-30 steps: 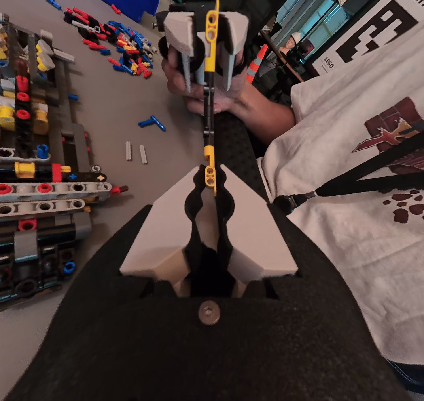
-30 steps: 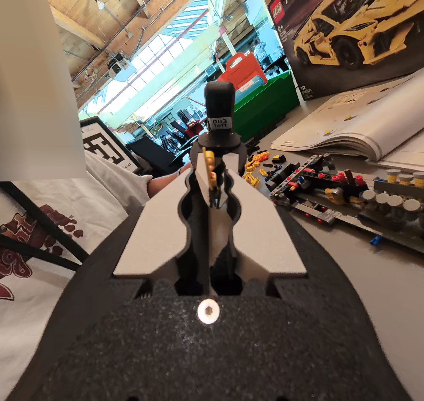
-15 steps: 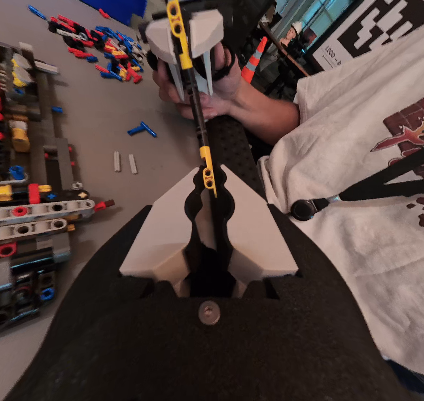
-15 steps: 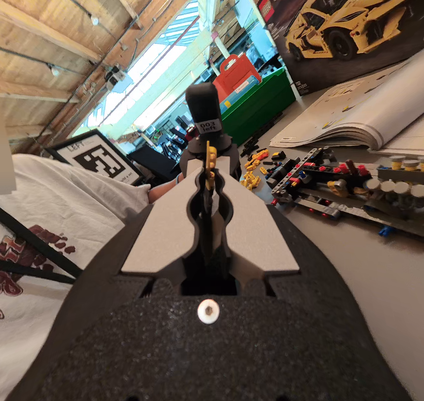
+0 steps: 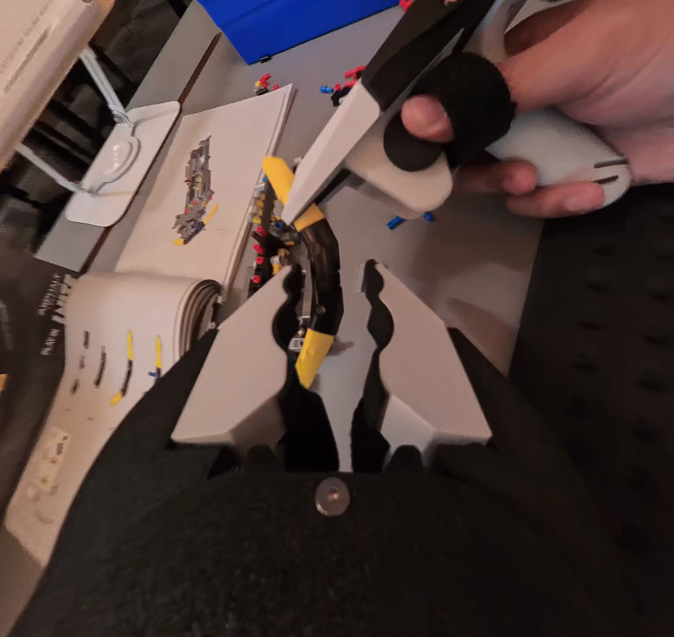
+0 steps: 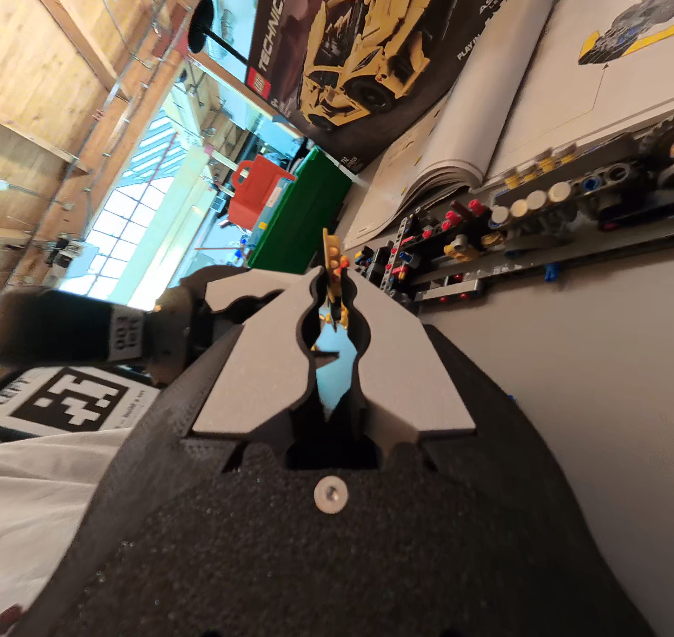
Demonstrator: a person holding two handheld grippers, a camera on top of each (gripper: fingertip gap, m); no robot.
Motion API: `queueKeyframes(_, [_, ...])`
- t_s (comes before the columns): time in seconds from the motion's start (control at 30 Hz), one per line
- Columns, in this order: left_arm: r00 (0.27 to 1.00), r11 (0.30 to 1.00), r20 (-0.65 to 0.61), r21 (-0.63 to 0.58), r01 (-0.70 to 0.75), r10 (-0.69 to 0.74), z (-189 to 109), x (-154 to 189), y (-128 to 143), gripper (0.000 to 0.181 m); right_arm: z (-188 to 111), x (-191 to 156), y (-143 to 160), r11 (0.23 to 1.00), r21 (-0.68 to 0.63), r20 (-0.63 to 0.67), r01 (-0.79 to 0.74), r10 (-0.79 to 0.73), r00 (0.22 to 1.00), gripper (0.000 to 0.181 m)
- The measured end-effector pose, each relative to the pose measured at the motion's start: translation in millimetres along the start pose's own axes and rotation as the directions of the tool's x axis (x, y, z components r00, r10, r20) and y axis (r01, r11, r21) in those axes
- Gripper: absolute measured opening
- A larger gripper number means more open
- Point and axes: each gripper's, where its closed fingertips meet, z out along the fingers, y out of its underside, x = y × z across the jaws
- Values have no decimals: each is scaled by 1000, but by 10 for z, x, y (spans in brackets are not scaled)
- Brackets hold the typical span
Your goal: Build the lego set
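On the grey table [image 5: 456, 254] lie an open booklet [image 5: 219, 167], a blue bin [image 5: 291, 10] far off, and small loose pieces [image 5: 343, 85]. The long black and yellow lego piece [image 5: 322, 276] curves like a bow. The right gripper [image 5: 288, 216] pinches its far yellow end. The left gripper [image 5: 328, 273] has its jaws wide around the near part, not squeezing.
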Motion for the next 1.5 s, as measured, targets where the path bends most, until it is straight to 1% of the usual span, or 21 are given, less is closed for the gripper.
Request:
queueKeyframes(0.03, [999, 999, 33, -22, -26, 27, 5, -2, -10, 24, 4, -22, 16, 1000, -2, -16, 20, -20, 1000, 6])
queueKeyframes(0.13, [995, 993, 70, -104, -58, 65, 20, 8, 45, 23, -13, -96, 43, 1000, 5, -4, 15, -15, 1000, 6])
queueKeyframes(0.17, [995, 991, 74, -124, -60, 69, 22, 14, 65, 16, -13, -102, 71, 1000, -4, 1, 6, -6, 1000, 6])
queueKeyframes(0.27, [990, 983, 100, -161, -87, 104, 0, 2, 93, 14, -35, -119, 99, 999, -8, -5, 32, -32, 999, 6])
queueKeyframes(0.37, [986, 975, 81, -181, -129, 145, -55, 47, 113, 14, -47, -174, 162, 995, -46, 15, 86, -86, 996, 6])
queueKeyframes(0.4, [986, 973, 59, -183, -141, 154, -77, 77, 136, 14, -52, -203, 189, 992, -64, 38, 107, -104, 994, 7])
queueKeyframes(0.47, [989, 972, -10, -183, -145, 146, -125, 170, 215, 14, -92, -249, 149, 989, -54, 85, 136, -131, 988, 17])
queueKeyframes(0.5, [989, 972, -48, -183, -146, 140, -151, 213, 268, 14, -122, -235, 104, 985, -44, 91, 165, -161, 983, 21])
queueKeyframes(0.57, [978, 968, -136, -173, -179, 157, -211, 310, 381, 14, -185, -169, 21, 967, -39, 78, 252, -249, 965, 23])
queueKeyframes(0.6, [972, 964, -159, -177, -198, 171, -239, 323, 441, 14, -210, -149, -17, 957, -35, 75, 289, -285, 955, 23])
queueKeyframes(0.67, [947, 949, -238, -179, -260, 214, -305, 401, 556, 14, -238, -141, -77, 946, -29, 77, 324, -321, 944, 24])
queueKeyframes(0.73, [910, 933, -330, -169, -318, 251, -365, 509, 628, 14, -237, -105, -94, 934, -35, 50, 355, -353, 934, 25])
queueKeyframes(0.8, [884, 923, -400, -185, -337, 243, -382, 576, 682, 14, -216, -97, -72, 931, -41, 47, 362, -360, 932, 24])
queueKeyframes(0.87, [873, 916, -426, -204, -346, 235, -344, 572, 706, 15, -204, -91, -50, 936, -54, 55, 347, -344, 937, 24])
queueKeyframes(0.97, [841, 900, -490, -221, -376, 231, -286, 612, 770, 14, -220, -77, -78, 943, -38, 50, 332, -330, 943, 23])
queueKeyframes(1.27, [761, 902, -595, -134, -410, 258, -206, 667, 704, 15, -240, -92, -104, 966, -20, 99, 258, -255, 962, 24])
queueKeyframes(1.37, [758, 914, -607, -125, -386, 237, -192, 662, 697, 15, -242, -98, -108, 967, -17, 105, 255, -252, 962, 23])
queueKeyframes(1.5, [769, 941, -602, -83, -328, 214, -164, 683, 665, 15, -239, -93, -113, 972, -19, 119, 232, -229, 966, 24])
